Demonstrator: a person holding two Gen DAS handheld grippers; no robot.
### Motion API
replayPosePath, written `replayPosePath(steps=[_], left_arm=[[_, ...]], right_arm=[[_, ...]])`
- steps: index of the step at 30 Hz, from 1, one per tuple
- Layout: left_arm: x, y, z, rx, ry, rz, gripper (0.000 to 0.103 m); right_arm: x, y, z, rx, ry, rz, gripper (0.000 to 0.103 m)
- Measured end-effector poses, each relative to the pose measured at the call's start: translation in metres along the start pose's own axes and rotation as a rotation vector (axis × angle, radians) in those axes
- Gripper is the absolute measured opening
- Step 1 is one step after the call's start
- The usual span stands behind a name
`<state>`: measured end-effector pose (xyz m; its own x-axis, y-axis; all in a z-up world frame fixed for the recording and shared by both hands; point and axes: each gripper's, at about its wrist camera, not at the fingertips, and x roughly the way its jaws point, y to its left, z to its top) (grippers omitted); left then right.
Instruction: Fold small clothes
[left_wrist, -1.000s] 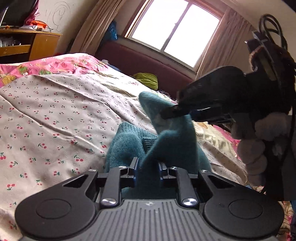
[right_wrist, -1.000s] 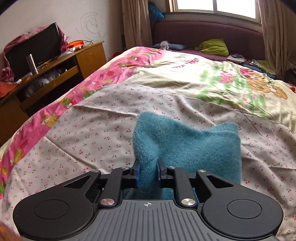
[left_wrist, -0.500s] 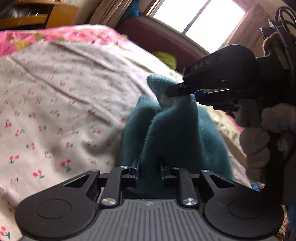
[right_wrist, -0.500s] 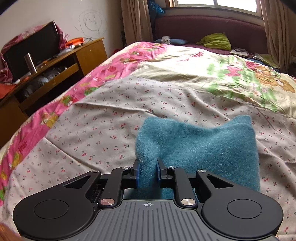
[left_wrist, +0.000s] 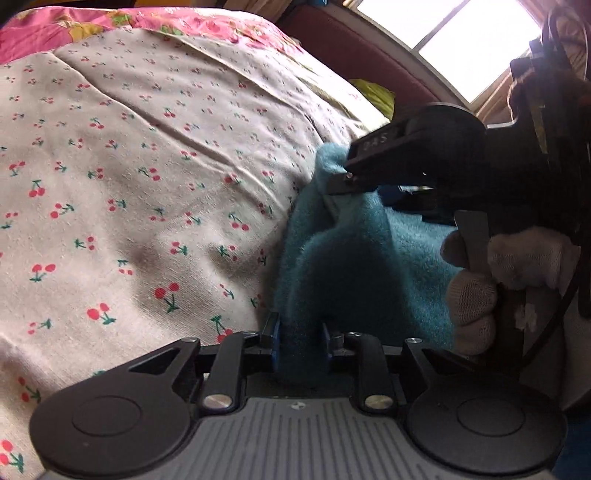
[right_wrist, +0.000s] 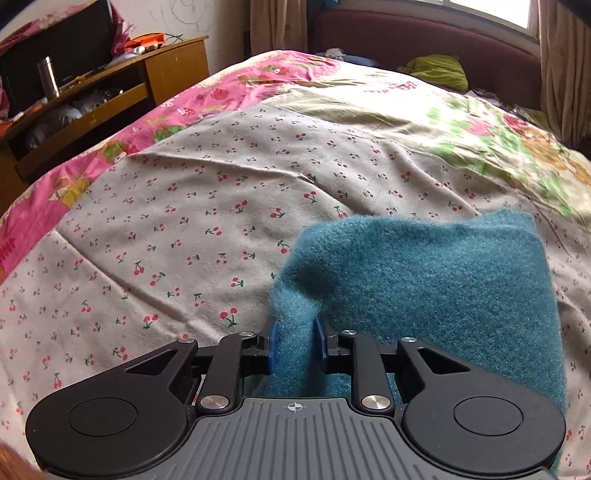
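Note:
A fuzzy teal garment lies folded over on the cherry-print bedspread. My right gripper has its near left corner bunched between the blue pads, which still touch the cloth while the jaws are opening. In the left wrist view the same teal garment runs between my left gripper and my right gripper. The left pads also press on a fold of it as those jaws open slightly. A gloved hand holds the right gripper's handle.
The bedspread stretches wide to the left and far side. A wooden desk with a steel cup stands at the left. A dark red headboard and a green pillow are at the far end.
Both grippers have come down toward the bed with the teal garment. The cloth, held up before, now spreads flatter on the bedspread. The right jaws stand a little wider.

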<state>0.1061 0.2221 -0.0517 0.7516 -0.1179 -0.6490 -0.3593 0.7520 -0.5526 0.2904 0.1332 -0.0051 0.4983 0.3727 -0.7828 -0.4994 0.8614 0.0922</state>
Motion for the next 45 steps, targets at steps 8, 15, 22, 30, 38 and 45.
replayPosePath(steps=[8, 15, 22, 30, 38, 45], left_arm=[[0.005, 0.001, -0.001, -0.003, 0.016, 0.005, 0.041], [0.004, -0.004, -0.004, 0.026, 0.002, 0.015, 0.041], [-0.007, -0.002, -0.003, 0.024, -0.057, 0.018, 0.039], [-0.015, -0.005, -0.002, 0.064, -0.145, 0.075, 0.035], [-0.024, -0.004, -0.001, 0.041, -0.221, -0.002, 0.035], [-0.034, -0.040, 0.000, 0.178, -0.291, -0.083, 0.039]], right_arm=[[-0.037, -0.021, 0.003, 0.075, 0.009, 0.136, 0.023], [-0.031, 0.022, -0.016, -0.237, 0.062, -0.029, 0.035], [-0.021, 0.023, -0.015, -0.199, 0.068, -0.015, 0.021], [0.006, -0.041, -0.027, 0.269, 0.058, 0.241, 0.019], [-0.002, -0.051, -0.021, 0.277, 0.058, 0.325, 0.024], [-0.007, -0.068, -0.017, 0.291, 0.076, 0.426, 0.024]])
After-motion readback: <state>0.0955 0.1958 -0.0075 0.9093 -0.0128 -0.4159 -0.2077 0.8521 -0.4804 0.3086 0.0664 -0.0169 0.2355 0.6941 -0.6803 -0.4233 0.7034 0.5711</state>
